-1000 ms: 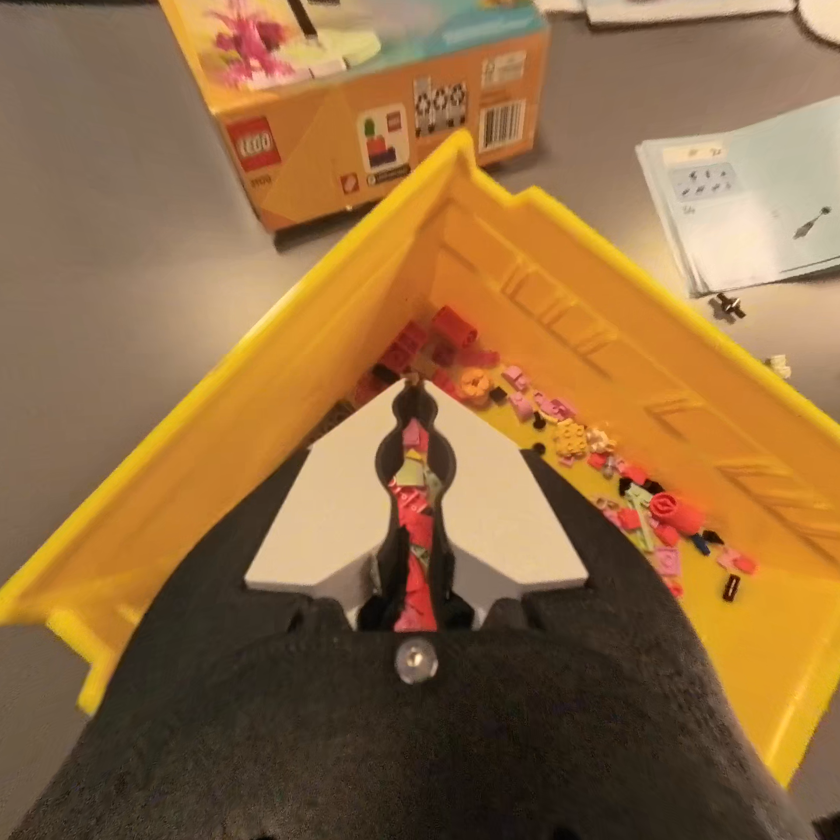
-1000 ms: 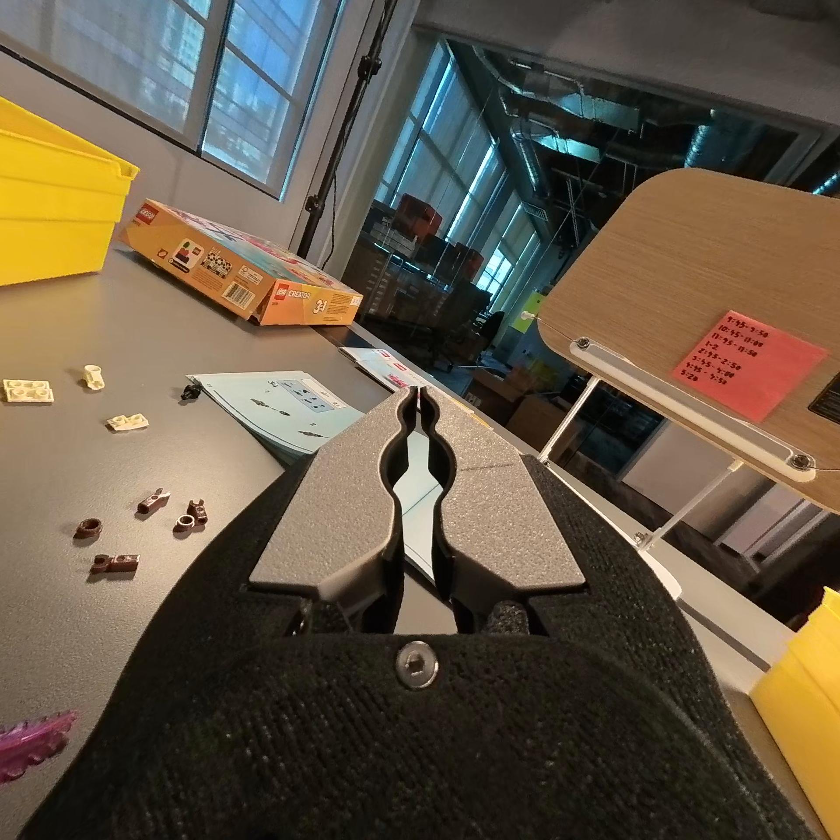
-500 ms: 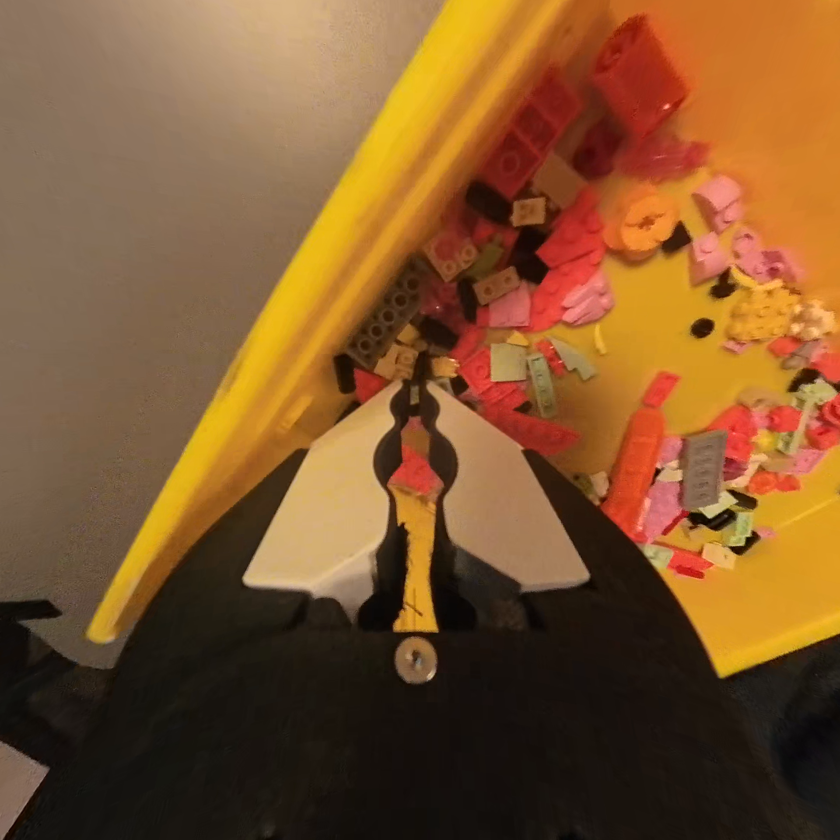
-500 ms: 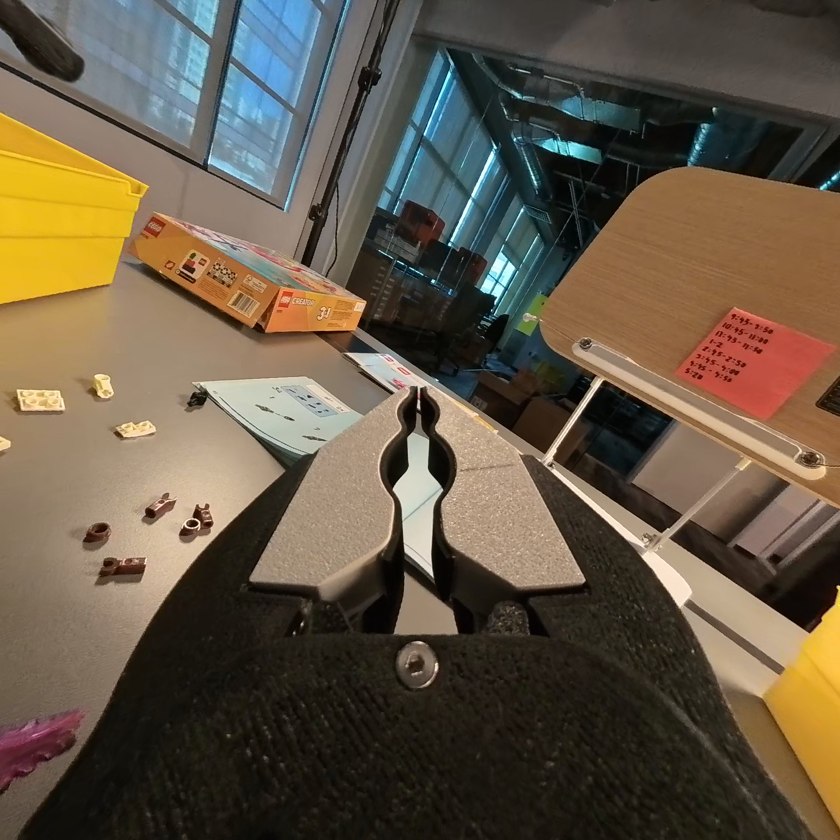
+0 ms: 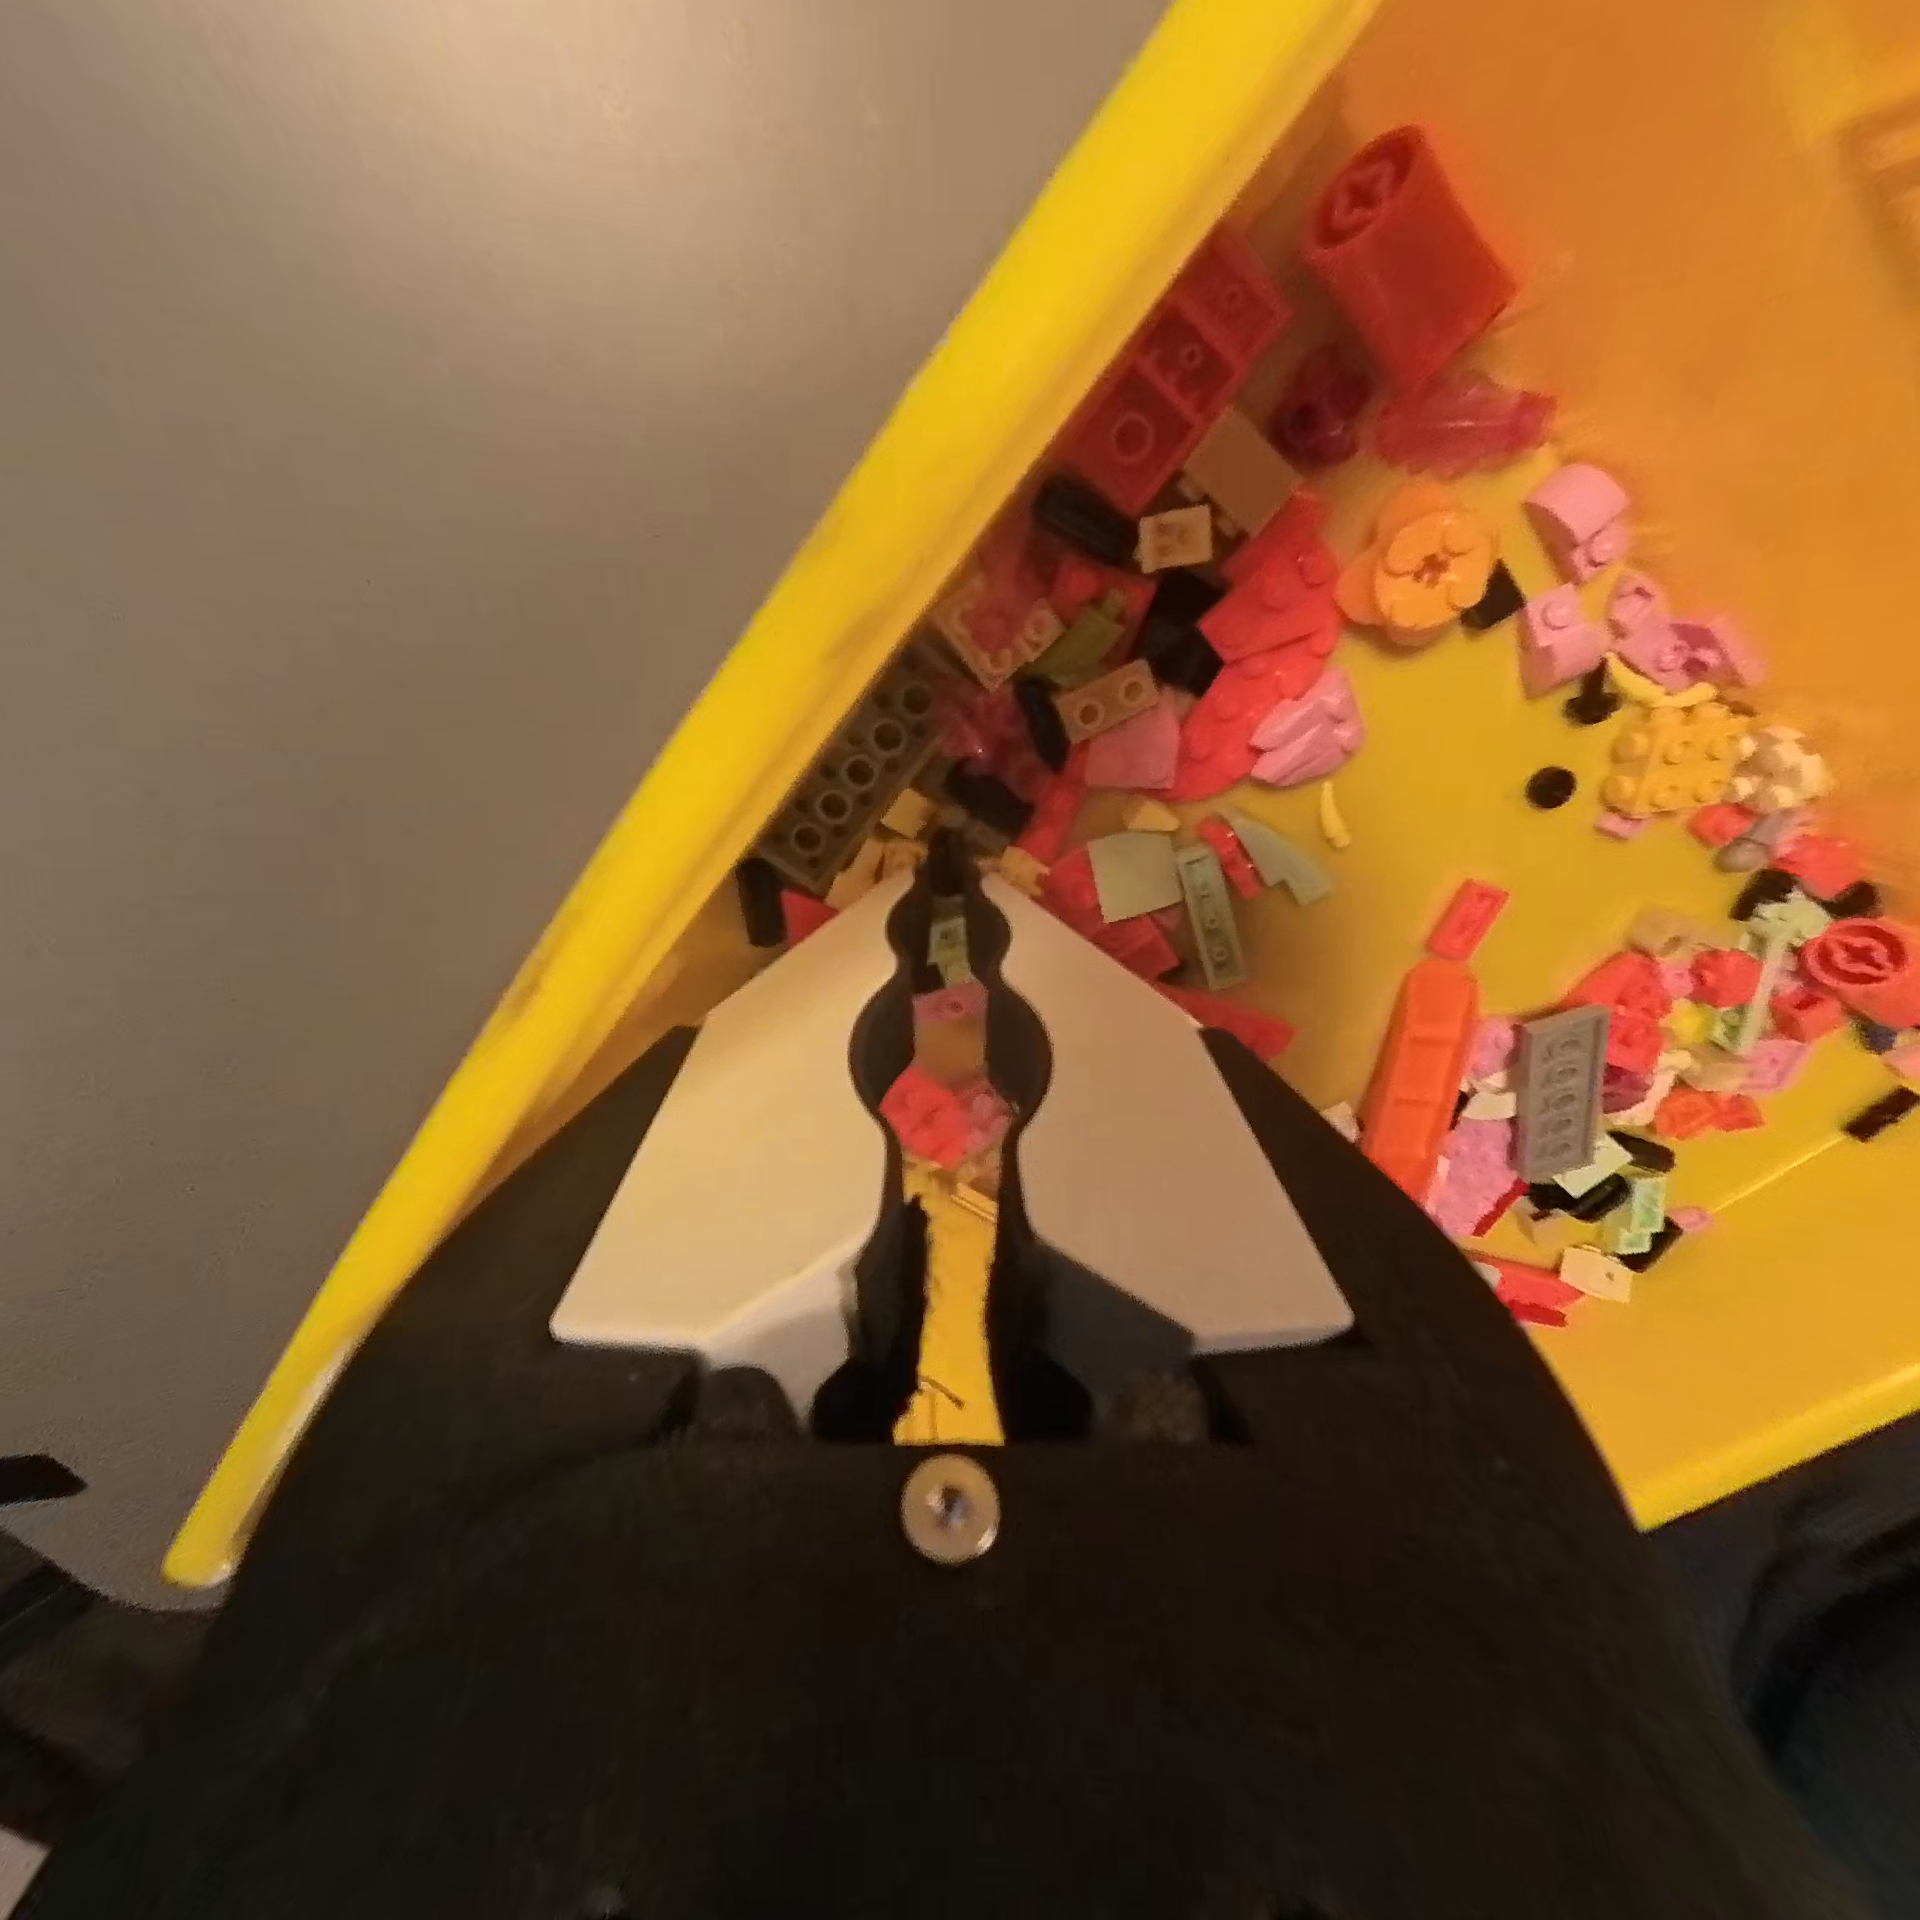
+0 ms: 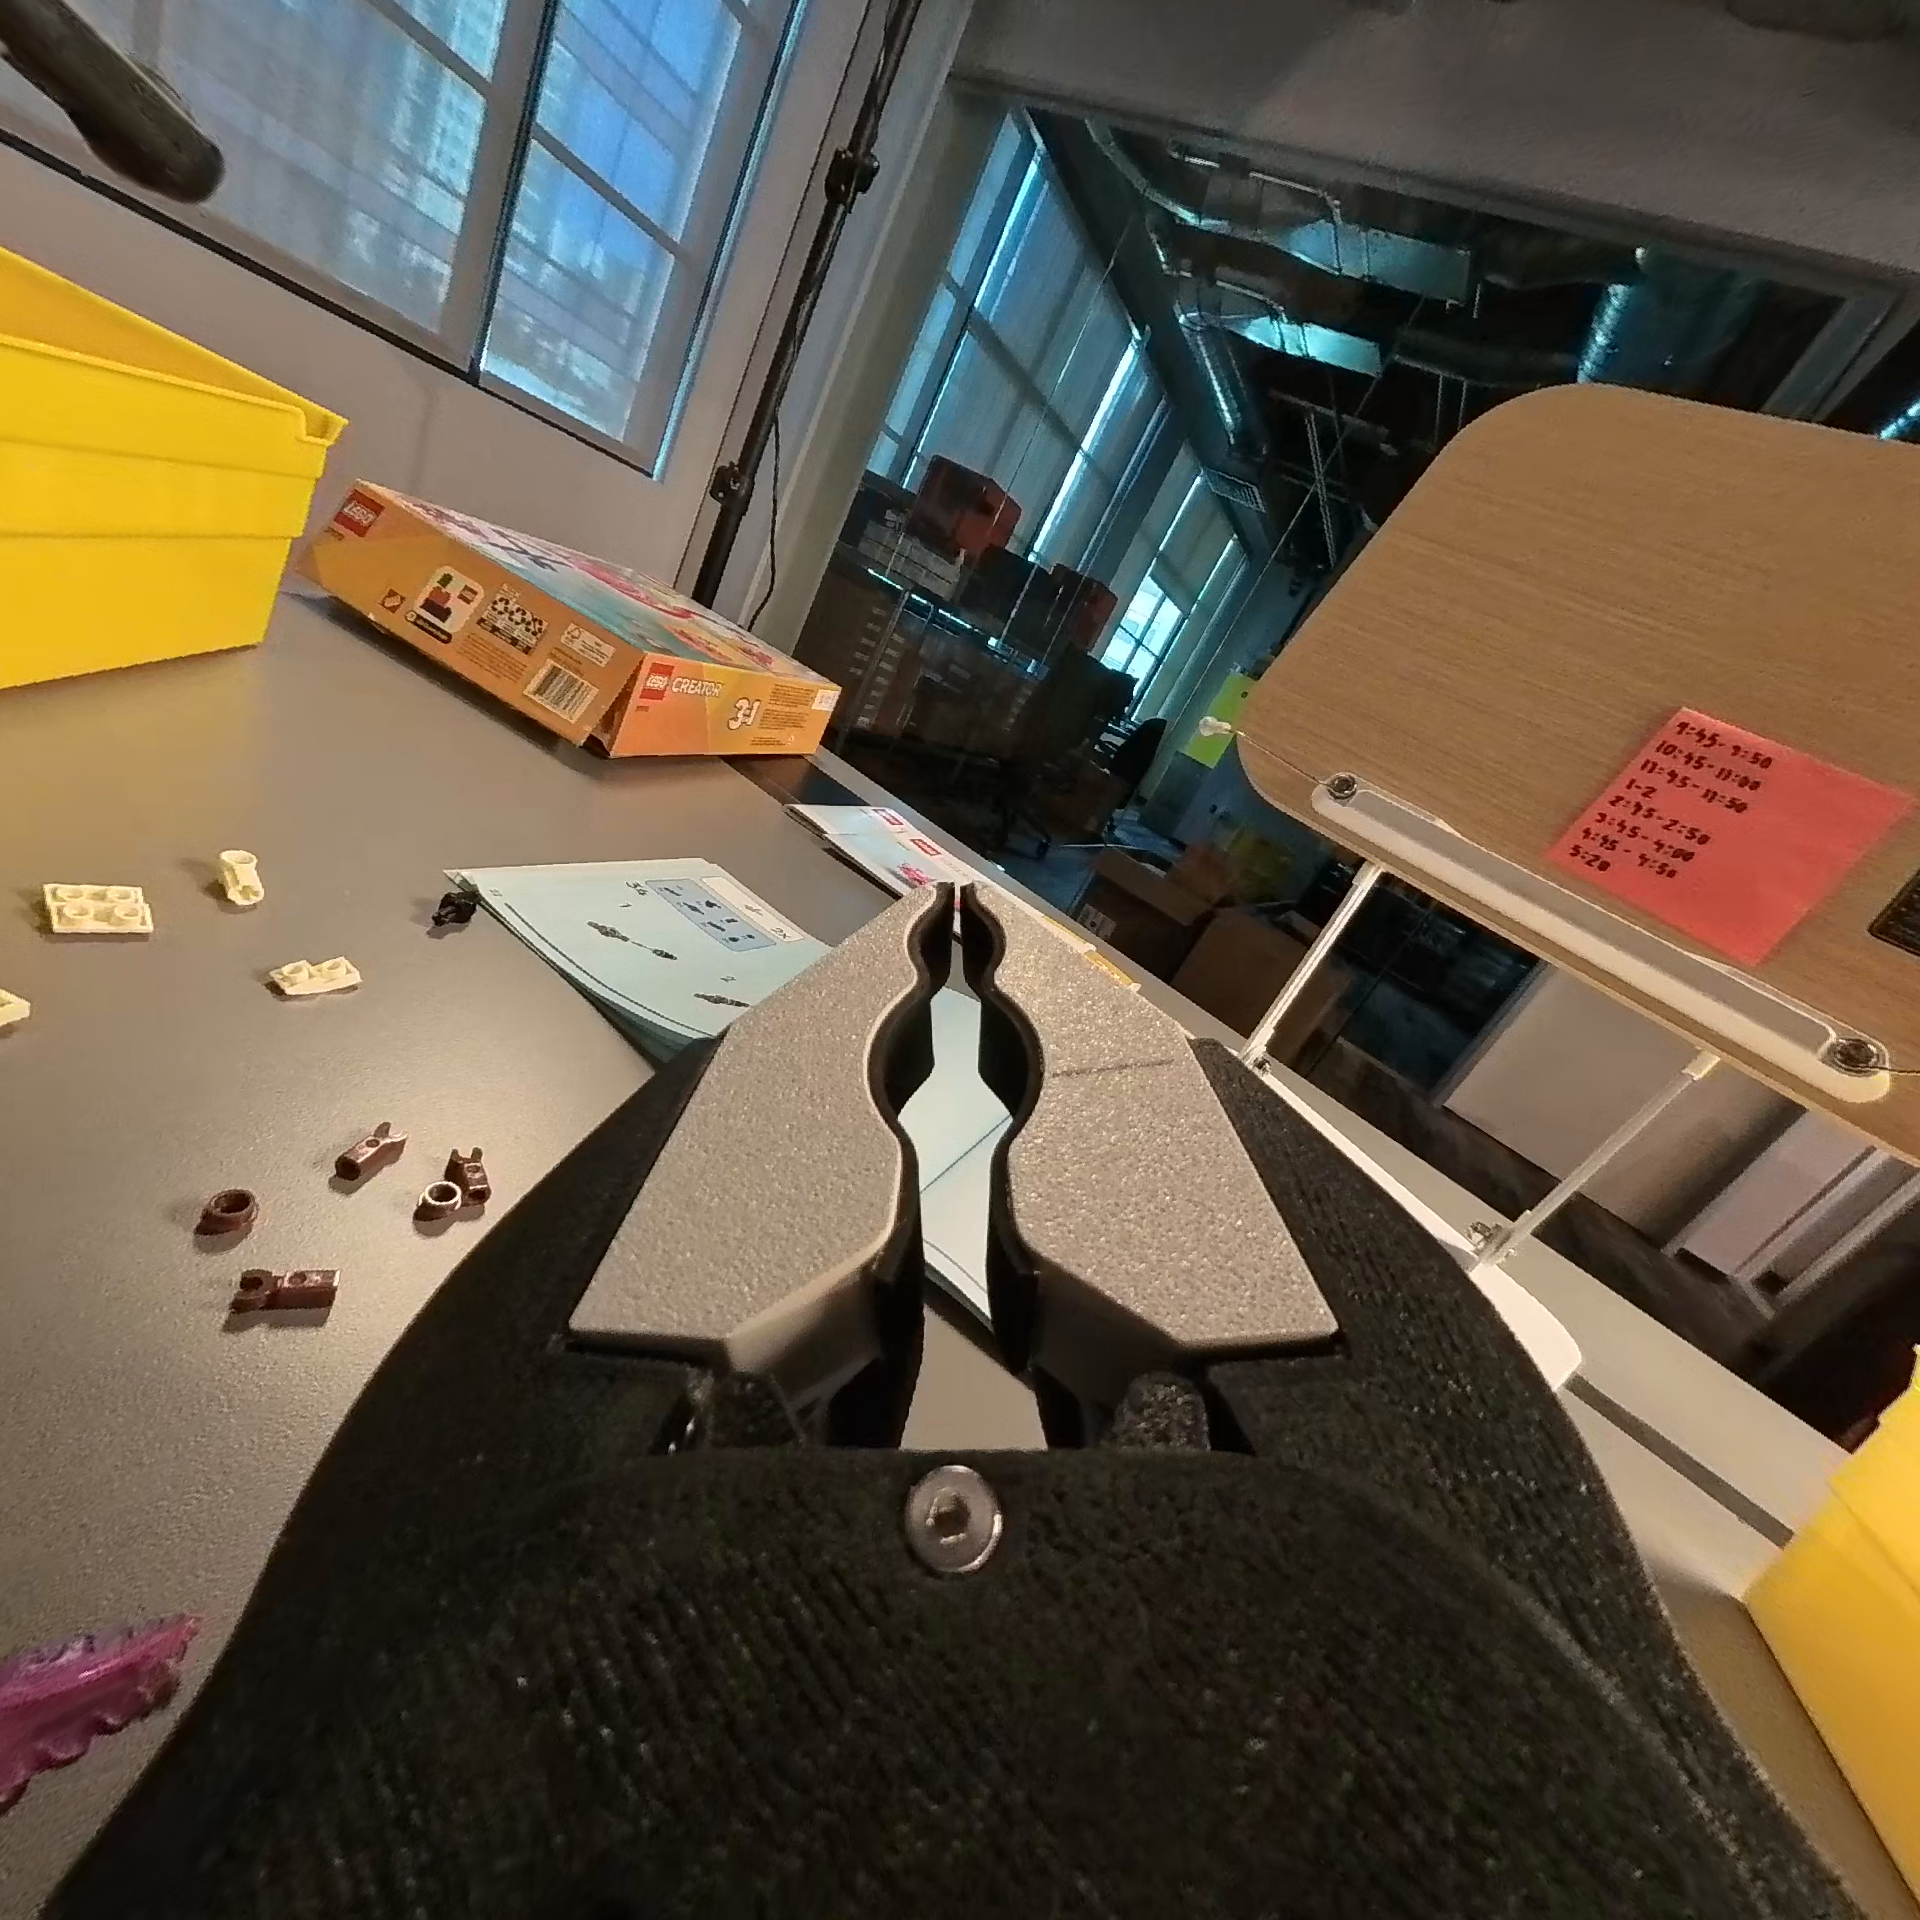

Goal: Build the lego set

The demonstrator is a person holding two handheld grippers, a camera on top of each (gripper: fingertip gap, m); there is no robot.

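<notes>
My left gripper [image 5: 948, 868] noses into the brick pile [image 5: 1122, 665] in the yellow bin [image 5: 665, 686] — jaws a crack apart, nothing gripped. Right gripper [image 6: 956, 889] — jaws pressed together, bare, above the counter [image 6: 312, 790].

Left gripper [image 5: 948, 868] is hovering, fingertips slightly parted, over loose toy bricks [image 5: 1195, 665] piling against a yellow bin [image 5: 790, 644] wall

Ahead of the left claw [image 5: 948, 871], loose plastic bricks [image 5: 1132, 665] pile against the yellow plastic bin's wall [image 5: 727, 665] just left; bare bin floor opens rightward. Left of the right claw [image 6: 956, 891], small brown pieces [image 6: 364, 1195] dot otherwise open grey tabletop [image 6: 208, 790].
</notes>
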